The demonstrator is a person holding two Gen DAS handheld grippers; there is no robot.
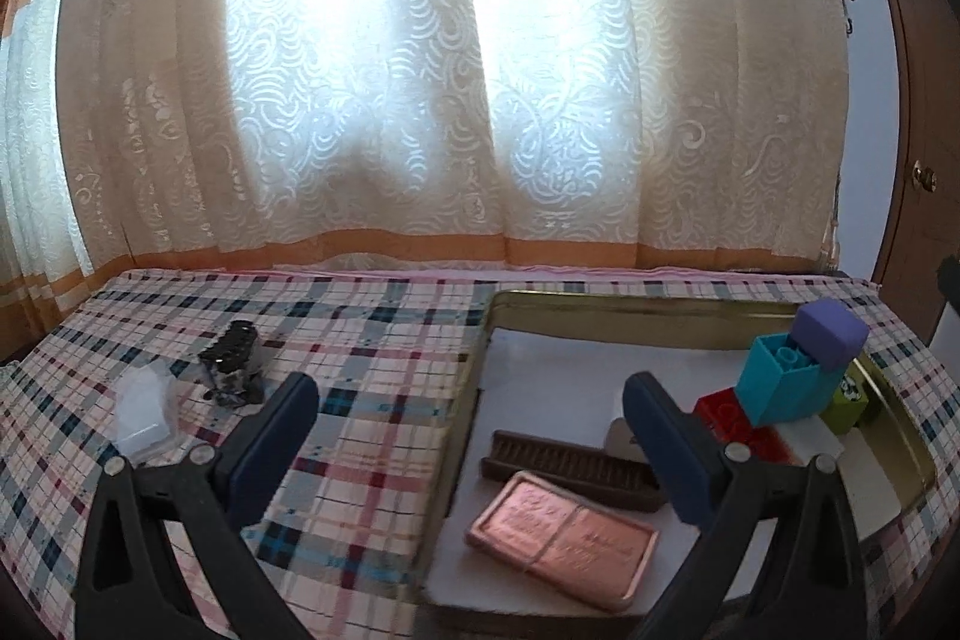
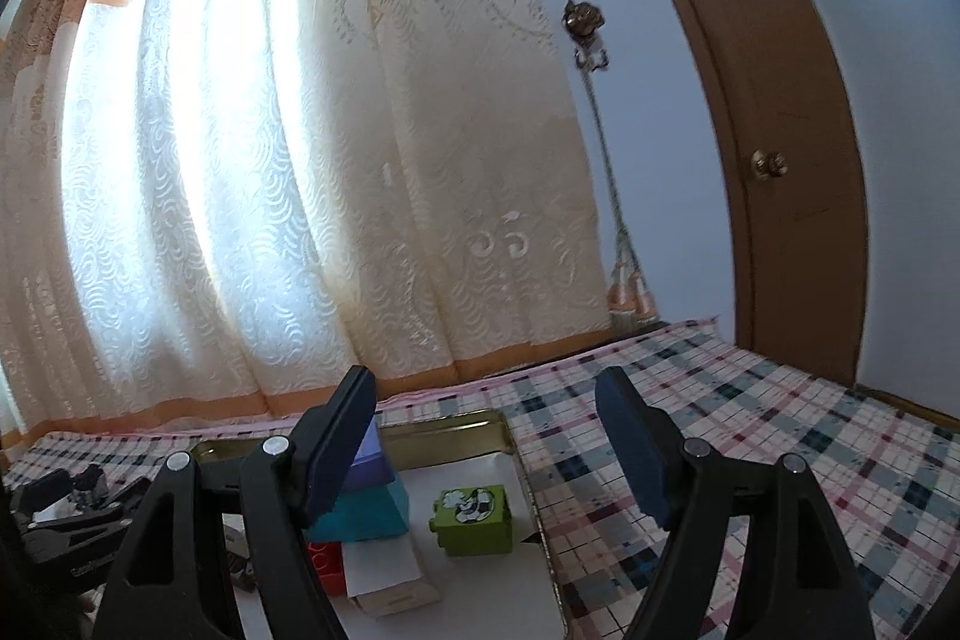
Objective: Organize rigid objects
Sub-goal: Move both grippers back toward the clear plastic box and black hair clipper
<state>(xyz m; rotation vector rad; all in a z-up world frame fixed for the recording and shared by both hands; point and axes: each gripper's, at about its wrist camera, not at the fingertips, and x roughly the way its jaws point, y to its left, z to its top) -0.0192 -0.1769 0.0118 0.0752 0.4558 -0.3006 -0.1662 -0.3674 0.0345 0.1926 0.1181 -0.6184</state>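
Tray (image 1: 630,307) of gold metal lies on the checked tablecloth (image 1: 372,436), in the lower right of the left wrist view, and its floor is covered with white paper. Inside it, near the lower edge, lies a copper-coloured tin (image 1: 564,538), and just behind the tin a brown comb (image 1: 570,463). At the right end of the tray a purple block (image 1: 831,334) leans on a teal block (image 1: 786,388), and a red block (image 1: 747,430) sits under them beside a white card box (image 2: 384,565). A green block (image 2: 474,520) with a picture stands apart from this pile, near the right rim of the tray.

Outside the tray, in the left part of the frame, a small dark toy (image 1: 231,364) and a clear plastic piece (image 1: 144,409) rest on the cloth.

The left gripper (image 1: 474,436) has its jaws spread wide, with nothing between them. The right gripper (image 2: 480,454) is also spread and empty, above the tray.
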